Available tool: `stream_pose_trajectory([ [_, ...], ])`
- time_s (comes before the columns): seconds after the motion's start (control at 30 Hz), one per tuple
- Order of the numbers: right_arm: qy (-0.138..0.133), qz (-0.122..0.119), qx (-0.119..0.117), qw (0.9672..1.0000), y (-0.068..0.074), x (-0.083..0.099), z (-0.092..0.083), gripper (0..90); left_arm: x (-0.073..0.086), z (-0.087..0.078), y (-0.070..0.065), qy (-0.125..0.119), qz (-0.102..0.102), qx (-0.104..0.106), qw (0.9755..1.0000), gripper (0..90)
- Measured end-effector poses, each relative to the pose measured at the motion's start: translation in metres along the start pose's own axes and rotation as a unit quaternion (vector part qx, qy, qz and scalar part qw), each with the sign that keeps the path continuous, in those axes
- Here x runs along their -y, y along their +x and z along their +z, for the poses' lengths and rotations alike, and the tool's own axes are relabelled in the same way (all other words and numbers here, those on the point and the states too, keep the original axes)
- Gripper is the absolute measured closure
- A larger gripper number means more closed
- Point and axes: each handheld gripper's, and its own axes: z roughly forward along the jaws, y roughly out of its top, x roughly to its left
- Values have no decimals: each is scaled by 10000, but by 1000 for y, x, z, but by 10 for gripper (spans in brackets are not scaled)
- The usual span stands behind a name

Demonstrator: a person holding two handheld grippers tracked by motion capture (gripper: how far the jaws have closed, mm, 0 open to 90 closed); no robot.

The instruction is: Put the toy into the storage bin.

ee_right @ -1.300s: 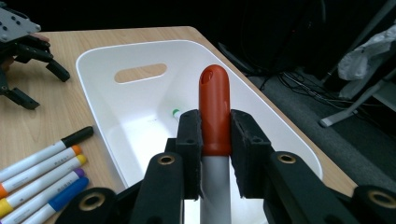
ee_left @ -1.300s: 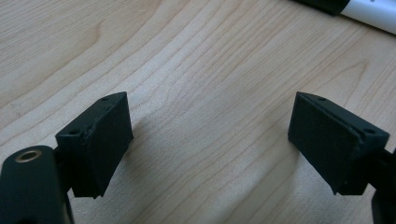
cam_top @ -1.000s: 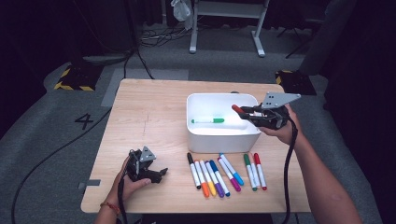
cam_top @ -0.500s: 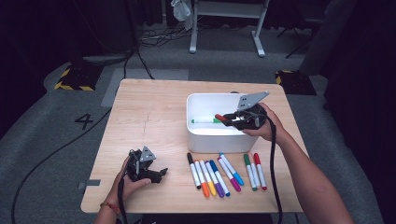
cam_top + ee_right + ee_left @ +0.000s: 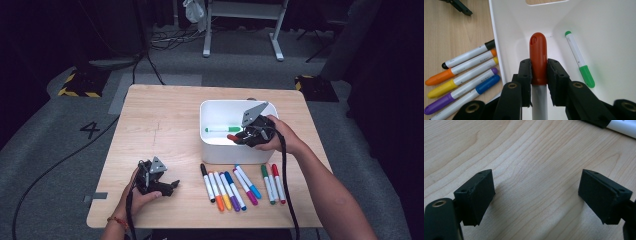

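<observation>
Hidden or cut off: your right hand covers most of the right gripper (image 5: pixel 239 137) in the high view; the red marker (image 5: pixel 538 58) runs out of the bottom edge of the right gripper view, so its far end cannot be made out. A marker at the top edge of the left gripper view is cropped to a black and white sliver, colour untold.

Surface and room: pale wooden table (image 5: pixel 165 125); grey floor with a painted "4", black cables, yellow-black hazard markings, a white stand behind.

Red marker: red cap, white barrel, clamped between your right gripper's pads at the base of the cap, cap pointing into the white bin (image 5: pixel 210 147). The jaws have just been easing apart slightly, yet both pads press on it. It hangs over the bin's inside, above the floor where a green marker (image 5: pixel 579 58) lies.

Left gripper (image 5: pixel 167 186): resting on the table near the front left, jaws spread wide, nothing between them.

Loose markers (image 5: pixel 227 187): a row on the table in front of the bin
</observation>
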Motion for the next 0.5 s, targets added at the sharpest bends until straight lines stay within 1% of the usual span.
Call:
stream_pose_trajectory([
  [0.03,0,0,0,10000,0,0,0,717,0,0,0,1,1,-1,10000,137],
  [0.07,-39,10,11,10000,0,0,0,693,0,0,0,1,-1,0,10000,137],
  [0.13,-136,142,76,9998,-1,1,-2,670,0,0,0,0,1,-1,10000,138],
  [0.2,-271,189,91,9994,-3,3,-4,655,0,0,0,2,2,4,10000,137],
  [0.23,-420,315,205,9984,-4,5,-7,628,0,0,0,2,3,4,10000,137],
  [0.27,-493,354,235,9979,-5,6,-10,614,0,0,0,2,4,2,10000,137],
  [0.3,-493,354,235,9979,-5,6,-10,614,0,0,0,2,4,1,10000,137],
  [0.33,-604,395,257,9971,-5,8,-12,598,0,0,0,1,2,4,10000,138],
  [0.37,-806,571,347,9945,-5,12,-19,583,0,0,0,1,3,3,10000,137],
  [0.4,-806,571,347,9945,-5,12,-19,583,0,0,0,2,3,4,10000,137],
  [0.43,-996,634,485,9918,-4,17,-27,551,0,0,0,2,5,1,10000,137],
  [0.5,-1155,816,670,9877,-4,23,-37,515,0,0,0,1,3,2,10000,137],
])
